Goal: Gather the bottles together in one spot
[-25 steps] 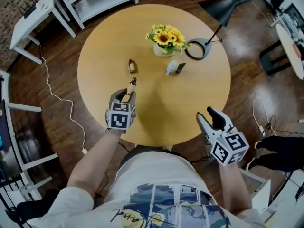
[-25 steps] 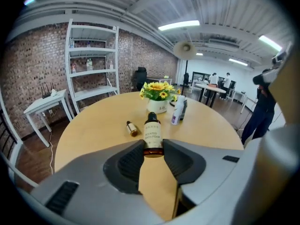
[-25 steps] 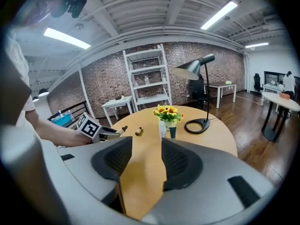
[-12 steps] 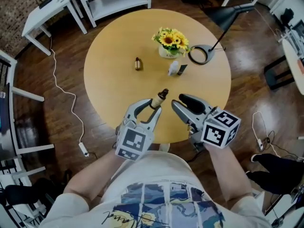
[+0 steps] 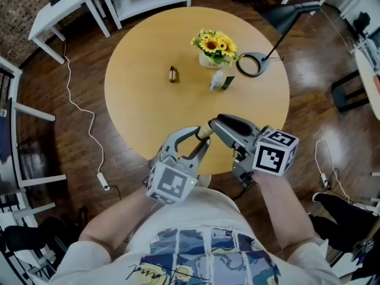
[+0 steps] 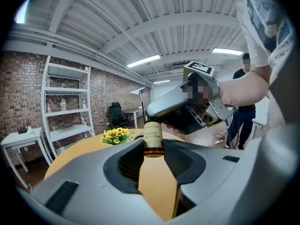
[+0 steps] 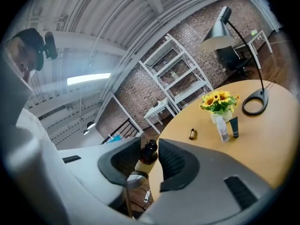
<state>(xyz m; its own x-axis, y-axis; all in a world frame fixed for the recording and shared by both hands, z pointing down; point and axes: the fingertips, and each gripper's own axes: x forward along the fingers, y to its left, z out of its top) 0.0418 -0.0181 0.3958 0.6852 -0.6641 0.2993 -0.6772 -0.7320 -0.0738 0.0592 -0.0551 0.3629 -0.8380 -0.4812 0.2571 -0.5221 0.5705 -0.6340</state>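
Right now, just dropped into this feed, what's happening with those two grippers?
The left gripper holds a small amber bottle with a cream label above the near part of the round wooden table. The jaws of the right gripper are closing on that bottle's dark cap end, apparently a handover. A small brown bottle sits apart mid-table. A white bottle and dark tube are by the sunflower vase.

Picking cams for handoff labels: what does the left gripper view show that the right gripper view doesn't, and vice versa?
Left only: the held bottle with its label, the right gripper, jaws closing over its top, a standing person. Right only: its black cap between those jaws, small brown bottle, white bottle, dark tube. Both: that bottle, sunflowers, table.
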